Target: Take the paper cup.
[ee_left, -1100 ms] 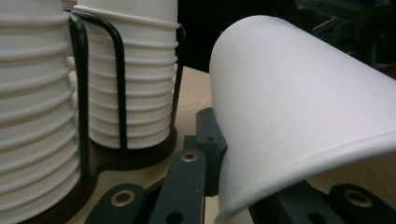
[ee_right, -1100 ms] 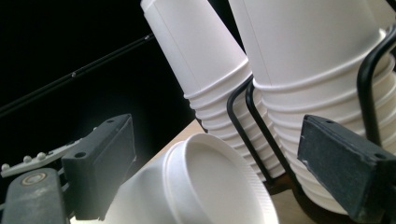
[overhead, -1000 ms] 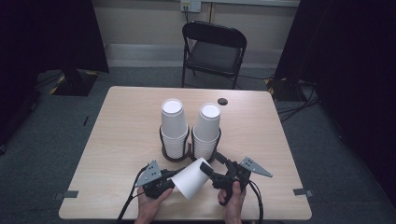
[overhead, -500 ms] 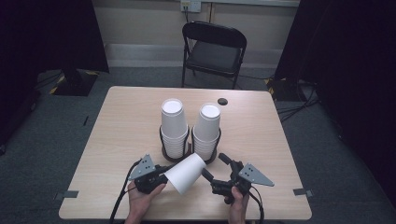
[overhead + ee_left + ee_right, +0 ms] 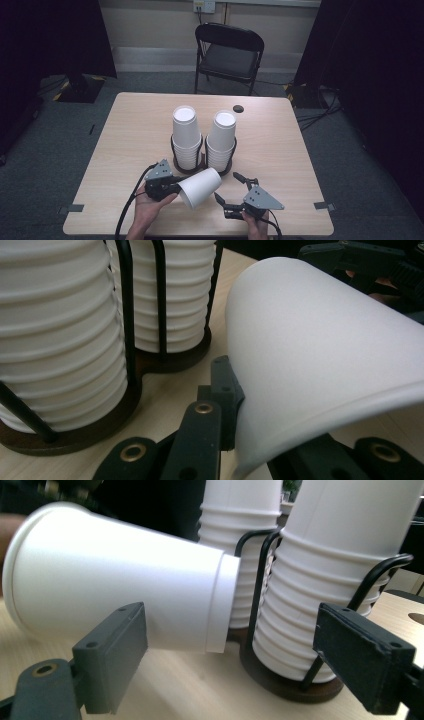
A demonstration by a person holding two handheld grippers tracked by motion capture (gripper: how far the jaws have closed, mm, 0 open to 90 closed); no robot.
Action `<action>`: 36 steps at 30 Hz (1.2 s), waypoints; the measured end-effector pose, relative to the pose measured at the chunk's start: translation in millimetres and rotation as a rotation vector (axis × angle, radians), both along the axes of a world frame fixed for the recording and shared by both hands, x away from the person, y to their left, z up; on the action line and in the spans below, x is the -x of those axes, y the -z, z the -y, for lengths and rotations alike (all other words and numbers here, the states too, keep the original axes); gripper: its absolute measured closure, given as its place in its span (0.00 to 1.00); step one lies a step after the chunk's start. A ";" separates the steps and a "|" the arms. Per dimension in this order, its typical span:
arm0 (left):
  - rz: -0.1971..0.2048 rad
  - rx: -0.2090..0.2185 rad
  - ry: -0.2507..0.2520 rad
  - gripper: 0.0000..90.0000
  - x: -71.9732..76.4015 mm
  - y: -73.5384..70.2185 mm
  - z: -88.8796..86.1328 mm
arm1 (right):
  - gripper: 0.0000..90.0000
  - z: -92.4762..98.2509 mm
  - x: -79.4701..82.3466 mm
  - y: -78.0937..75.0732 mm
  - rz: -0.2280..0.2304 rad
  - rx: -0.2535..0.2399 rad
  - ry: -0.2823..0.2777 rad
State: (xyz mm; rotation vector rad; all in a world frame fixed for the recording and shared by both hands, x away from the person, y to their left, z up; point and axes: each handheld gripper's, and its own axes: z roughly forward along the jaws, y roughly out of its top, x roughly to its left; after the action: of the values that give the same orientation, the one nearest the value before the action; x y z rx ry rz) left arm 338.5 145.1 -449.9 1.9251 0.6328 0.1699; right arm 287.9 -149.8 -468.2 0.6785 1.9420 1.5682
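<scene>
— From my console I see a black folding metal chair [image 5: 228,52] behind the light wooden table [image 5: 130,130].
— I see it too; also a small dark round disc [image 5: 238,108] on the tabletop's far edge, and a white wall socket [image 5: 204,5].

White cups, black claws, pale wood

A plain white paper cup [image 5: 199,187] is sitting in the black left claw [image 5: 172,187]; beyond it, ribbed white cup stacks [image 5: 186,135] are standing in a black wire rack [image 5: 202,160] with dark brown base, on the light wood-grain surface [image 5: 125,145].
</scene>
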 end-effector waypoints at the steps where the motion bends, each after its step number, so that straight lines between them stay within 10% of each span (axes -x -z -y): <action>1: -0.007 -0.011 0.009 0.96 -1.0 -0.8 0.4 | 0.15 -0.8 0.4 1.0 -0.005 0.019 -0.006; 10: -0.055 -0.117 0.046 0.96 -8.5 -9.2 11.7 | 0.15 -5.6 7.8 10.5 0.017 0.117 -0.044; 16: -0.076 -0.147 0.042 0.96 -10.3 -13.0 15.9 | 0.15 -14.9 15.8 12.7 0.089 0.278 0.072; 36: -0.146 -0.250 0.076 0.96 -17.1 -30.3 29.5 | 0.15 -38.3 14.2 22.2 0.239 0.553 0.116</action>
State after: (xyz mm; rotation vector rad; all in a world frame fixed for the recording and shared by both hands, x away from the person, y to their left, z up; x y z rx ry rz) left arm 355.6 115.6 -419.6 2.2151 0.6582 0.0620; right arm 273.6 -111.5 -490.5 0.3430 1.9807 0.9233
